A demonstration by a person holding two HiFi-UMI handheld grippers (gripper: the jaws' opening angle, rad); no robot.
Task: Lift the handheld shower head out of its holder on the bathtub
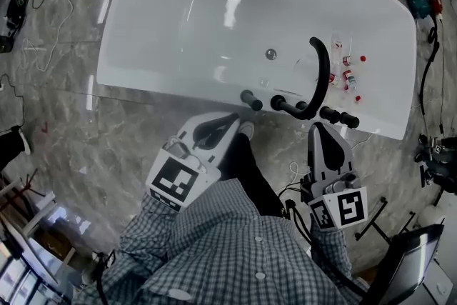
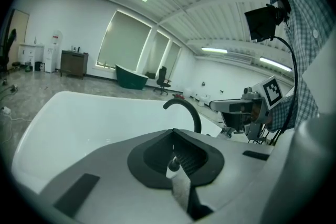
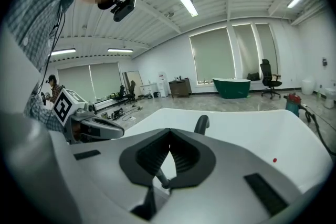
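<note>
Head view: the grey left gripper and grey right gripper hover just short of the white bathtub on a grey marble floor. The black handheld shower head lies along the near rim, right of the black arched spout.
Left gripper view: jaws pressed together, empty.
Right gripper view: jaws together, empty.

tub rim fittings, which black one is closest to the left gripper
The leftmost black knob, alone left of the curved spout; the other fittings sit right of the spout, by the right gripper.

Grey floor bears white bathtub; cables alongside.
</note>
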